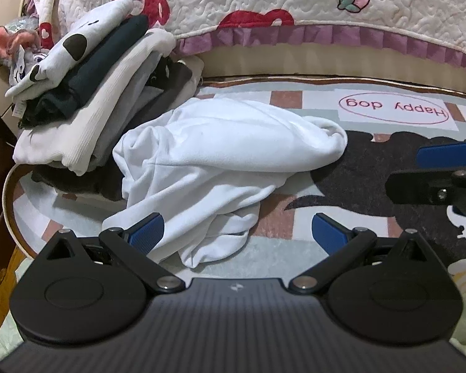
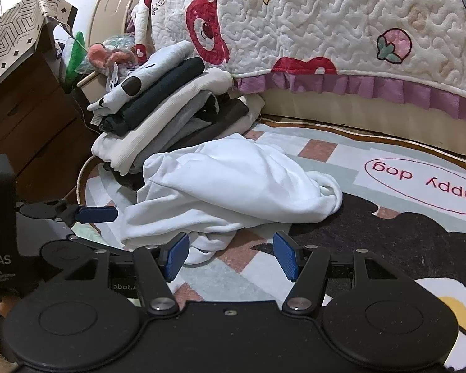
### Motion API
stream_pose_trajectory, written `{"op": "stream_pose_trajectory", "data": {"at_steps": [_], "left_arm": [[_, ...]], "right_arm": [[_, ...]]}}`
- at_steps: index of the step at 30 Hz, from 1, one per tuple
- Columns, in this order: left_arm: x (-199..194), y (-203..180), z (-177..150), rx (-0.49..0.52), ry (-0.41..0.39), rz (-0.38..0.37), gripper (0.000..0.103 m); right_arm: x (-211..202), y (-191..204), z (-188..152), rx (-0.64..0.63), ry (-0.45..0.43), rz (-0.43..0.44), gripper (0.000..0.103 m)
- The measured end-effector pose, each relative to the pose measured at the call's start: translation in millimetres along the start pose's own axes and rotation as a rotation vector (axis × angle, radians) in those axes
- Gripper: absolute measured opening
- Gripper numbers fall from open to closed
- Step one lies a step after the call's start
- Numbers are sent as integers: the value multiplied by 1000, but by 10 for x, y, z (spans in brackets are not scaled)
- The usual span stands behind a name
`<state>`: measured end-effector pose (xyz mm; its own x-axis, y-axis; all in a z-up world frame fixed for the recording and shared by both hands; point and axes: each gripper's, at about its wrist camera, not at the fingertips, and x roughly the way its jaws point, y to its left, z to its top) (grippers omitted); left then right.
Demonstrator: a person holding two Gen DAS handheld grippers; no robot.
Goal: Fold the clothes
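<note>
Over white garment (image 1: 220, 161), both grippers (image 1: 237, 233) (image 2: 231, 256) hover spread

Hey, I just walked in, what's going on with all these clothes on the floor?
Someone holding a two-finger gripper in each hand is folding laundry on a patterned "Happy dog" rug beside a bed. A crumpled white garment lies unfolded in front of both grippers. The left gripper and right gripper are open and hold nothing, their blue pads close to the garment's near edge. Behind it, a leaning stack of folded clothes suggests earlier pieces are done.
</note>
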<state>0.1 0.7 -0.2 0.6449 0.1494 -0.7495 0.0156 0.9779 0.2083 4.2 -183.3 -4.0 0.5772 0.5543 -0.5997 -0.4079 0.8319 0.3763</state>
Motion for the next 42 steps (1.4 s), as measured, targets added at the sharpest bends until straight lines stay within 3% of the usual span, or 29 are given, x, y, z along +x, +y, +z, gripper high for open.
{"op": "stream_pose_trajectory", "data": {"at_steps": [10, 19, 42], "left_arm": [[24, 60, -10, -7, 18, 25, 103], [27, 80, -1, -21, 16, -12, 103], [32, 80, -17, -24, 21, -19, 103]], "right_arm": [[11, -8, -7, 22, 14, -11, 65], [27, -31, -14, 20, 17, -14, 65], [50, -42, -17, 26, 29, -27, 65]]}}
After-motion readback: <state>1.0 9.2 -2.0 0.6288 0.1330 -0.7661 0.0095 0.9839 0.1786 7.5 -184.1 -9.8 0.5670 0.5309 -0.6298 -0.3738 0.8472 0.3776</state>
